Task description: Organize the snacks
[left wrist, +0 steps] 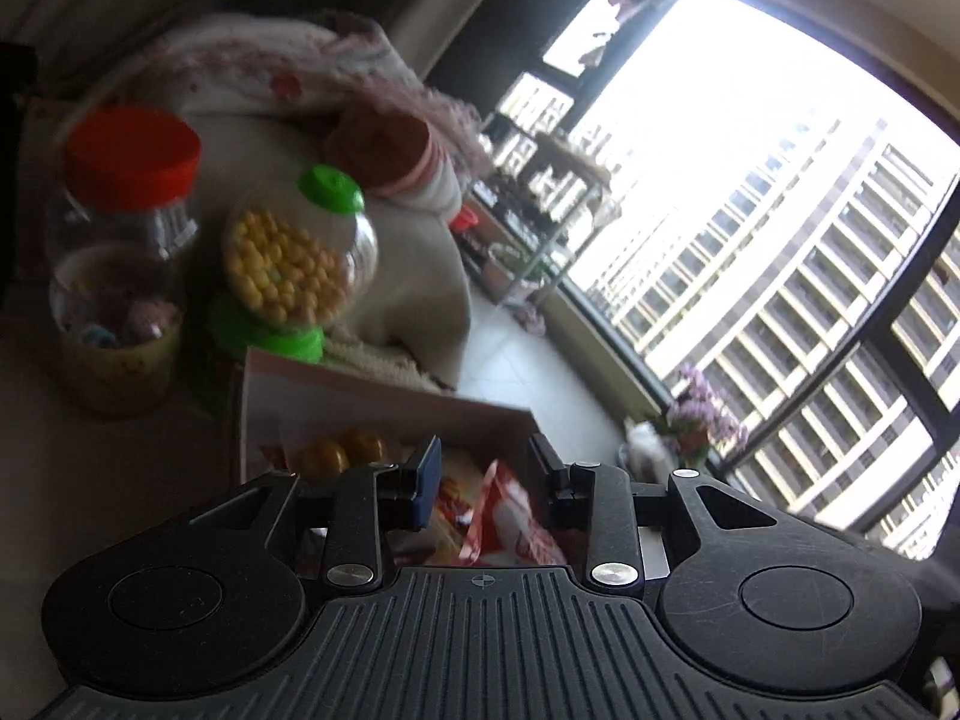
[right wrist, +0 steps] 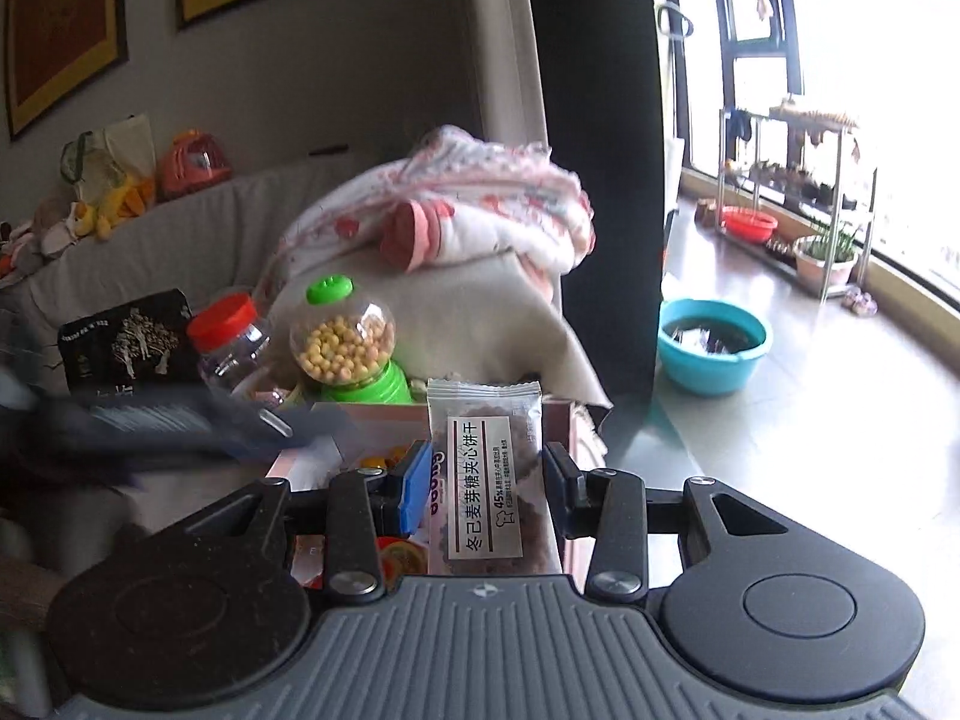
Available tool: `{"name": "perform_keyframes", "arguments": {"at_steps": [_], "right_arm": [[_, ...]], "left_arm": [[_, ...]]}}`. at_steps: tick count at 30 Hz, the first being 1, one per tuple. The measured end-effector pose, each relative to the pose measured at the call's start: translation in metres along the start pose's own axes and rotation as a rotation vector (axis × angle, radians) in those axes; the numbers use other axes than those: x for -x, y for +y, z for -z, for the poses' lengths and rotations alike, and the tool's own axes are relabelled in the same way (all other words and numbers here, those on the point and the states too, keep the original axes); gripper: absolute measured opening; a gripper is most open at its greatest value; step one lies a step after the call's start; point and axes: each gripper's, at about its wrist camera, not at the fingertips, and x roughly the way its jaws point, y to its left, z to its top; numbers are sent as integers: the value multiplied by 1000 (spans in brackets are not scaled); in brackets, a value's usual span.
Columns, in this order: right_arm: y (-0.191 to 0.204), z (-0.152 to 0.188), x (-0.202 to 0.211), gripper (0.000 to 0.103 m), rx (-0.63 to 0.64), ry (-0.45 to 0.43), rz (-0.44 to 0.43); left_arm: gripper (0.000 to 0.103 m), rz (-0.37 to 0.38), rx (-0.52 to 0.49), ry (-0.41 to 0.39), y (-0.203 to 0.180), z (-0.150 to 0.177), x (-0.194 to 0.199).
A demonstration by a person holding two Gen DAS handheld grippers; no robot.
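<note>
A pink-walled box (left wrist: 384,402) of snacks lies under my left gripper (left wrist: 486,468), which is open and empty above a red and white packet (left wrist: 516,516) and yellow sweets (left wrist: 342,453) in the box. My right gripper (right wrist: 487,480) is shut on a grey biscuit packet (right wrist: 489,480) with dark print, held upright over the same box (right wrist: 372,426). The left gripper shows as a dark blur (right wrist: 150,426) at the left of the right wrist view.
Behind the box stand a green dispenser of yellow balls (left wrist: 288,264) (right wrist: 348,342), a red-lidded clear jar (left wrist: 120,228) (right wrist: 231,336) and a black bag (right wrist: 126,336). A sofa with a blanket (right wrist: 456,204) lies beyond. A blue basin (right wrist: 714,342) sits on the floor by the window.
</note>
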Motion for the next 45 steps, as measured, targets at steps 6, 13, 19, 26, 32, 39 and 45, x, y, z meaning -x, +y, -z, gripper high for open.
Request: {"name": "perform_keyframes", "arguments": {"at_steps": [6,13,19,26,32,39,45], "right_arm": [[6,-3,-20,56,-64,15,-21],[30,49,26,74,15,3,-18],[56,143,56,78,109,72,43],[59,199,69,81,106,59,132],[43,197,67,84,26,62,130],[47,200,67,85,47,57,163],[48,201,67,85,37,51,211]], "left_arm": [[35,-140,-120,-79,-12,9,55],[35,-248,-124,68,-1,117,99],[36,-352,-170,115,-6,202,114],[37,-422,-292,54,-28,226,109],[46,-457,-389,58,-45,232,101],[46,-475,-397,53,-46,233,97],[47,-473,-380,48,-45,232,99]]}}
